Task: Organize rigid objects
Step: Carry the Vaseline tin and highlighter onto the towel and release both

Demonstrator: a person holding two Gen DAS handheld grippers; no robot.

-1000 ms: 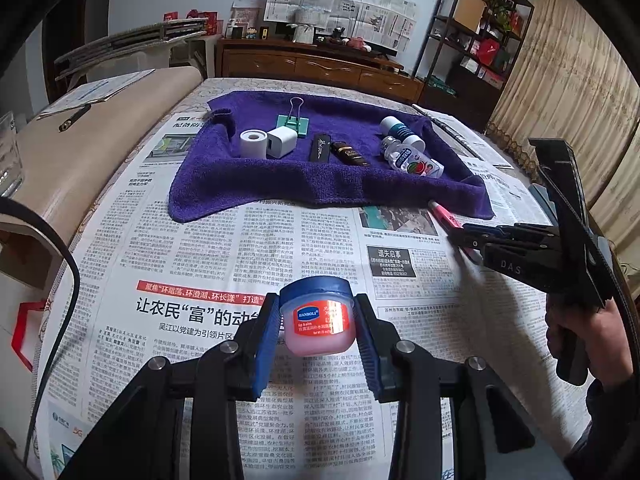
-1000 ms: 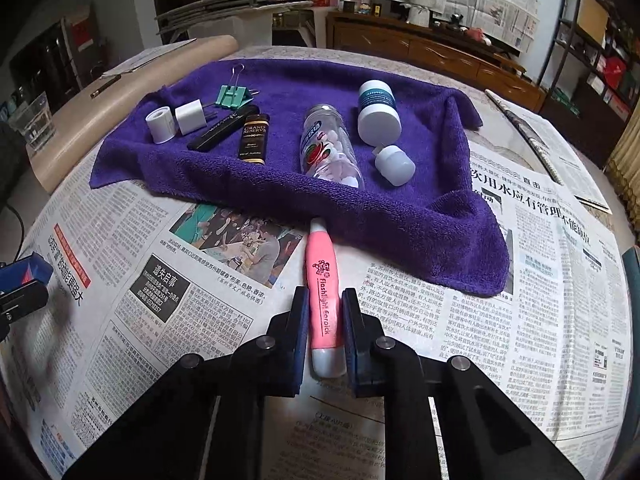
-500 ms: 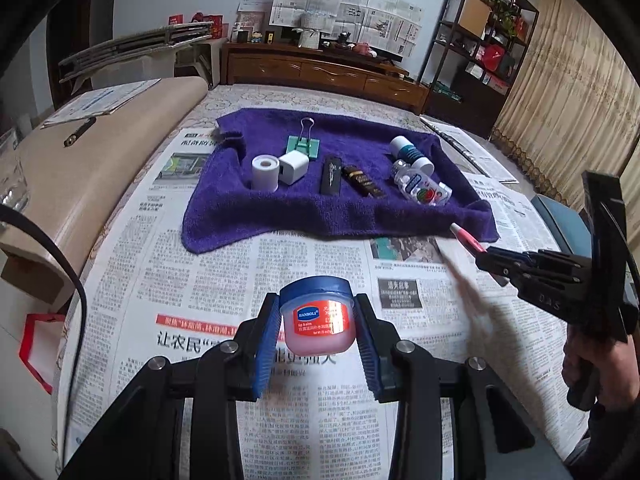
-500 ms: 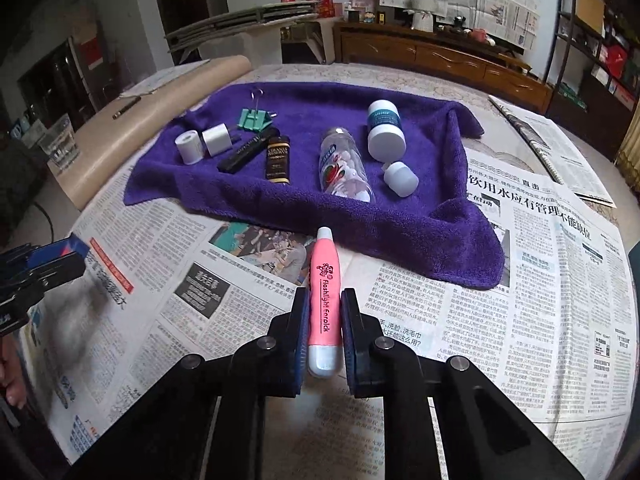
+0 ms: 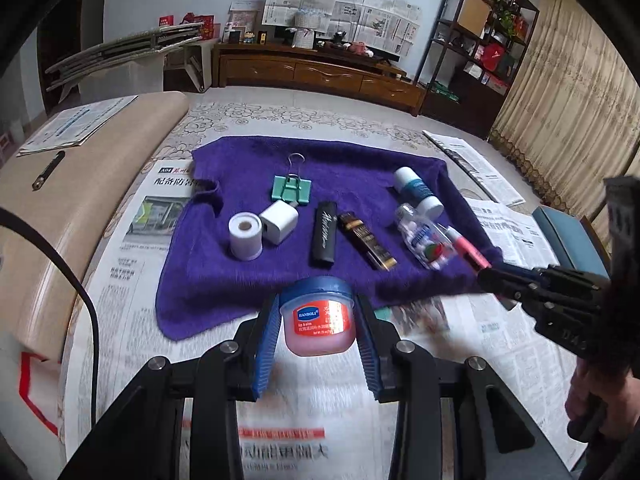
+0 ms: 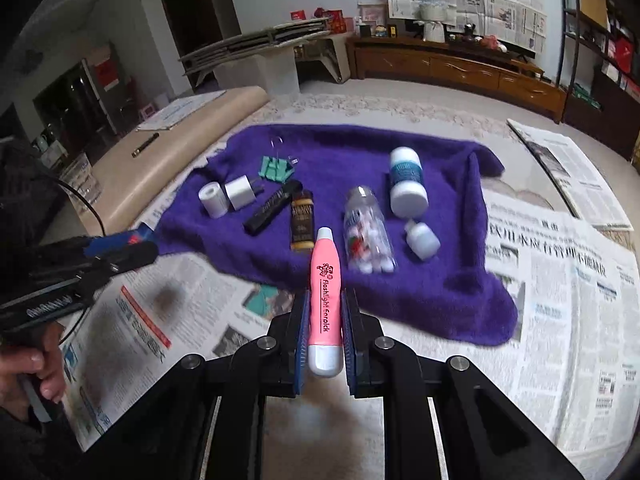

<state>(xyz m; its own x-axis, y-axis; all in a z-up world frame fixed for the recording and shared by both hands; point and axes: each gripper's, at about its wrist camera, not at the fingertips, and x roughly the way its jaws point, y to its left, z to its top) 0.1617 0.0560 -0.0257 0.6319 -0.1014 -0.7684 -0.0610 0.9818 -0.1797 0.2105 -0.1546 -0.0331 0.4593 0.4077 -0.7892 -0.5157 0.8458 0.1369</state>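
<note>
Carrying step. At lower centre of each wrist view, a load is held off the newspaper-covered worktop (image 5: 132, 320): the left gripper (image 5: 318, 330) has its fingers clamped on a blue-lidded lip balm jar (image 5: 318, 320); the right gripper (image 6: 325, 320) has its fingers clamped on a pink pen (image 6: 325, 292). Beyond, mid-frame, the purple towel (image 5: 248, 280) bears the sorted row. Next move, by judgement: set each load in a free gap without knocking the clear bottle (image 6: 366, 232).

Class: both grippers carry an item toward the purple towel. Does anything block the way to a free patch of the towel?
Nothing visible does. The lip balm jar in the left gripper faces bare towel; the pink flashlight in the right gripper faces bare towel too.
</note>
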